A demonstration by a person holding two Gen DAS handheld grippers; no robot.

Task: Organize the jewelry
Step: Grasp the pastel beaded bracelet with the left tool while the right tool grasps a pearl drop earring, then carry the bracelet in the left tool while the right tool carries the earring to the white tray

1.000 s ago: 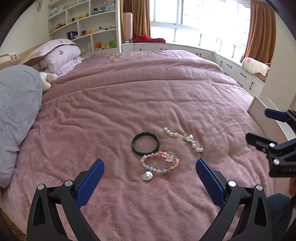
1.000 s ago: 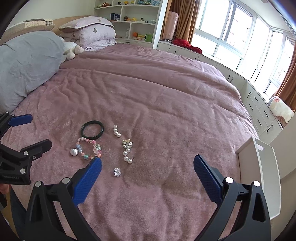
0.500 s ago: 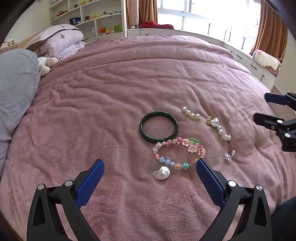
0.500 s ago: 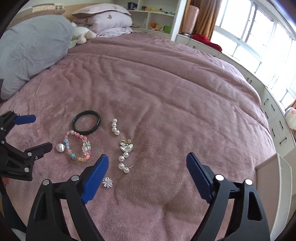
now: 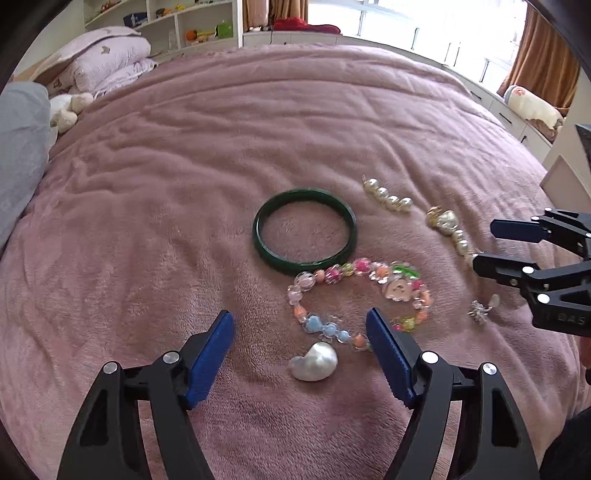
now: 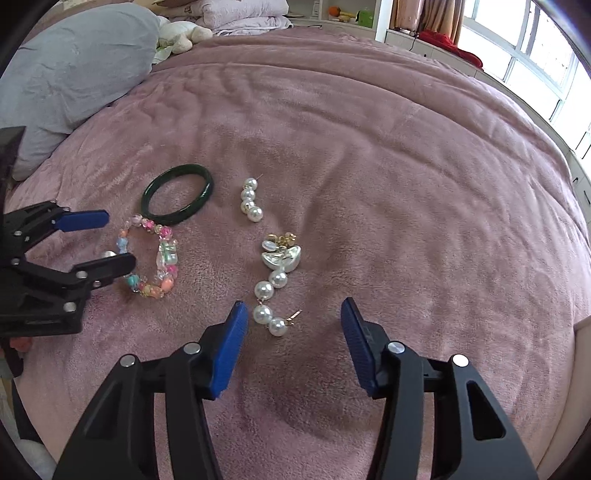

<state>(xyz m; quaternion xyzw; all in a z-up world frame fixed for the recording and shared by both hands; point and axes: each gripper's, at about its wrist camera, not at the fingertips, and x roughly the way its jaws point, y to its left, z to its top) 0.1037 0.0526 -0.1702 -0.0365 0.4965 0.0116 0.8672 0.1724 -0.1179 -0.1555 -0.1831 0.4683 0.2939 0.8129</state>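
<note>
Jewelry lies on a pink blanket [image 5: 184,166]. A dark green bangle [image 5: 304,230] [image 6: 177,194] sits above a colourful bead bracelet [image 5: 360,299] [image 6: 151,264]. A white shell piece [image 5: 314,365] lies between the blue pads of my open left gripper [image 5: 299,350]. A short pearl earring [image 5: 388,197] [image 6: 251,201], a long pearl earring with a silver charm [image 5: 448,229] [image 6: 275,284] and a small silver stud [image 5: 480,314] lie to the right. My open right gripper [image 6: 290,347] hovers over the long earring's lower pearls.
A grey pillow [image 6: 74,74] and a stuffed toy [image 6: 181,33] lie at the bed's head. Folded lilac bedding [image 5: 107,62] and shelves [image 5: 177,26] stand behind. A white box edge [image 5: 565,181] is at the right of the bed.
Both grippers have moved forward and down toward the jewelry, and their jaws have narrowed. The shell now lies between the left pads; the long earring's end lies between the right pads.
</note>
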